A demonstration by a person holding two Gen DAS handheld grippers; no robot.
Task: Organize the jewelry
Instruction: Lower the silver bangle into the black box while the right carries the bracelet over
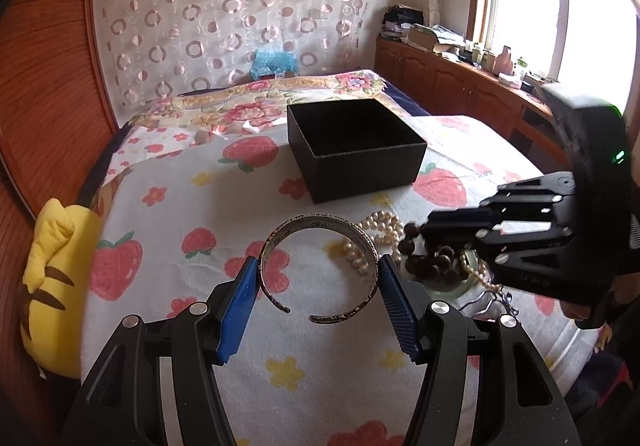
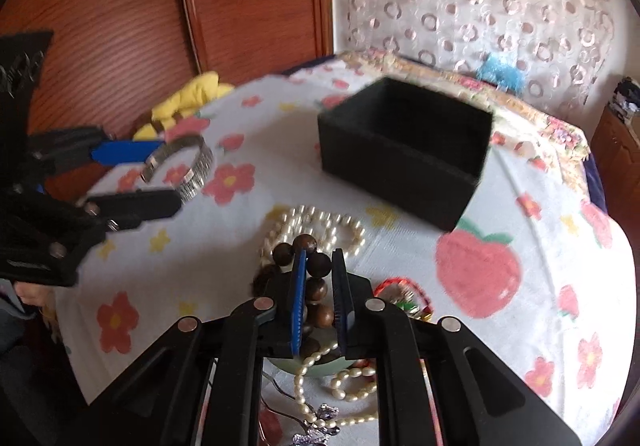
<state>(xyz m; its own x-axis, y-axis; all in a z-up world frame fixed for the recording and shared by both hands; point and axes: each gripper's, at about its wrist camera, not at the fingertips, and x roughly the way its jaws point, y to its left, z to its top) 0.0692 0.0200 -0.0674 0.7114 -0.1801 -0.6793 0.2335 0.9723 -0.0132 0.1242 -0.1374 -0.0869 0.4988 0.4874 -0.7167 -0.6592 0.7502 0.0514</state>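
Observation:
My left gripper (image 1: 318, 264) is shut on a silver open cuff bangle (image 1: 316, 219), its blue pads pressing the two sides; the bangle's gap faces the camera. The right wrist view shows that gripper (image 2: 170, 173) and the bangle (image 2: 200, 165) at the left. My right gripper (image 2: 319, 256) is shut on a dark wooden bead bracelet (image 2: 320, 266), whose beads hang between and around the pads. It enters the left wrist view from the right (image 1: 424, 242). An open black box (image 1: 368, 177) (image 2: 392, 173) stands further back on the bed with nothing visible inside.
A pearl necklace (image 2: 320, 221) (image 1: 380, 226), a pale green bangle (image 2: 316, 368), a red trinket (image 2: 400, 286) and a silver brooch (image 2: 316, 426) lie under the right gripper. A yellow plush (image 1: 56, 286) sits at the bed's left edge by the wooden panel. Cabinets (image 1: 440, 81) line the window wall.

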